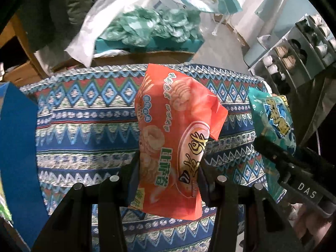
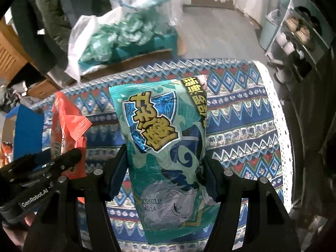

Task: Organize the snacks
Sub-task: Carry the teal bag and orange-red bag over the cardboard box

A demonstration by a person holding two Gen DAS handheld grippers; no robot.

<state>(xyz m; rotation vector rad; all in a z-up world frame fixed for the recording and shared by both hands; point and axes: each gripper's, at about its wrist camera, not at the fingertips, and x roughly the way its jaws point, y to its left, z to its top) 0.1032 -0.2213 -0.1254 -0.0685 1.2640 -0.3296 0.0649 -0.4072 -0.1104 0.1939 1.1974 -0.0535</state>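
Observation:
My left gripper [image 1: 168, 180] is shut on an orange snack bag [image 1: 172, 130] and holds it upright above the patterned tablecloth [image 1: 84, 113]. My right gripper [image 2: 166, 180] is shut on a teal snack bag [image 2: 163, 147] with gold lettering, also held above the cloth. The teal bag shows at the right of the left wrist view [image 1: 271, 117], with the right gripper's body below it. The orange bag shows at the left of the right wrist view [image 2: 67, 126], beside the left gripper's body.
A blue box [image 1: 16, 147] stands at the table's left edge, also seen in the right wrist view [image 2: 27, 130]. A cardboard box with teal packets and a white plastic bag [image 1: 136, 27] sits beyond the table. A shoe rack [image 1: 298, 48] stands at the far right.

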